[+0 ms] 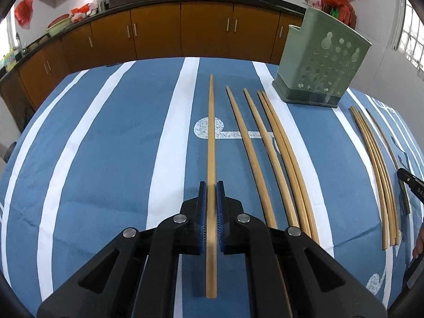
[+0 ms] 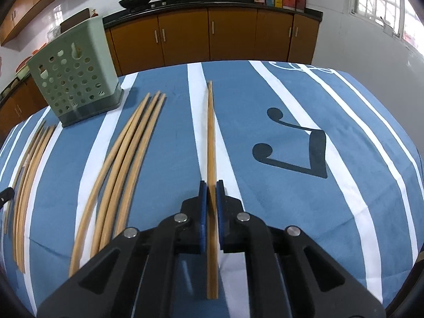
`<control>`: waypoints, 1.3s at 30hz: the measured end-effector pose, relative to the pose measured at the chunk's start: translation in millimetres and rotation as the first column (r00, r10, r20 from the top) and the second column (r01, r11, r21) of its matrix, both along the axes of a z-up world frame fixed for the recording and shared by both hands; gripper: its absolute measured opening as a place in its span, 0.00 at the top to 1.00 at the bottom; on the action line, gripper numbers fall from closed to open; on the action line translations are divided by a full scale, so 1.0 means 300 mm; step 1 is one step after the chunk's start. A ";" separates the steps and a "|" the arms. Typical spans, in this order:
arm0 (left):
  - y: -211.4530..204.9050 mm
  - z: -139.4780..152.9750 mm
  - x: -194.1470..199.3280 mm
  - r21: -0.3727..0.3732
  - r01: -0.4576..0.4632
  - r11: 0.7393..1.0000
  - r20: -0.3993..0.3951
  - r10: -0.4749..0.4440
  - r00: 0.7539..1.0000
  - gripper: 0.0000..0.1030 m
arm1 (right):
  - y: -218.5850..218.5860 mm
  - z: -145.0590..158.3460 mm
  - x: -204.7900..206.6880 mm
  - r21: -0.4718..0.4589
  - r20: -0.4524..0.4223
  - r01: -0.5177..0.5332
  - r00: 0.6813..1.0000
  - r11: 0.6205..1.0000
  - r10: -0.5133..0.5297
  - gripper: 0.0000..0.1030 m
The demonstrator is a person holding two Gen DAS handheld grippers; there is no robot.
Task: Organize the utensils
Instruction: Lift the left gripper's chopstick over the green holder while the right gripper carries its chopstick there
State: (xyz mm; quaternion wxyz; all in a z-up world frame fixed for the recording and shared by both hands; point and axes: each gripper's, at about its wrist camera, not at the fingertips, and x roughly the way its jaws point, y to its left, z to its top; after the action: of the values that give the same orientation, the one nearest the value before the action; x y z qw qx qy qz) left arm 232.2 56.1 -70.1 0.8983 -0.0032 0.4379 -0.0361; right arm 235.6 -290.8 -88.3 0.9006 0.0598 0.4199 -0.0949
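In the left wrist view my left gripper [image 1: 211, 185] is shut on a bamboo chopstick [image 1: 211, 132] that points straight away along the table. Several loose chopsticks [image 1: 267, 145] lie to its right, and another bundle [image 1: 376, 164] lies further right. A green perforated utensil holder [image 1: 320, 61] stands upright at the back right. In the right wrist view my right gripper [image 2: 211, 185] is shut on a bamboo chopstick [image 2: 210, 132]; I cannot tell whether it is one stick or two pressed together. Loose chopsticks [image 2: 127, 159] lie to its left, and the holder [image 2: 71, 79] stands at the back left.
A blue tablecloth with white stripes [image 1: 106, 159] covers the table. Brown kitchen cabinets [image 1: 159, 31] with pans on the counter run behind the table's far edge. A black part of the right gripper [image 1: 409, 182] shows at the right edge, with part of a hand [image 1: 420, 241] below it.
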 end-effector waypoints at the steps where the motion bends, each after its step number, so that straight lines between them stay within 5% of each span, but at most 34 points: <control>1: -0.002 -0.001 -0.005 0.004 0.002 1.000 0.003 -0.002 1.000 0.92 | 0.001 0.001 -0.003 0.000 0.000 -0.003 1.000 1.000 0.003 0.91; 15: -0.001 0.005 -0.069 0.030 0.010 1.000 -0.004 -0.010 1.000 0.92 | 0.011 0.031 -0.065 0.030 0.010 -0.035 0.999 0.999 0.035 0.92; 27: 0.042 0.235 -0.166 0.006 -0.006 1.000 0.182 0.005 0.983 0.93 | -0.010 0.247 -0.158 0.024 0.185 -0.041 0.982 0.999 0.036 0.92; 39: 0.072 0.470 -0.164 -0.011 -0.037 0.999 0.366 0.039 0.930 0.93 | -0.003 0.476 -0.159 -0.040 0.374 -0.034 0.926 0.999 0.047 0.92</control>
State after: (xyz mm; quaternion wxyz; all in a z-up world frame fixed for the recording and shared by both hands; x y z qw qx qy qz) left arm 182.8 77.6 70.9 0.9647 -0.0066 0.2626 -0.0194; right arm 187.9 -291.7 54.5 0.9669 0.0535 0.2396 -0.0699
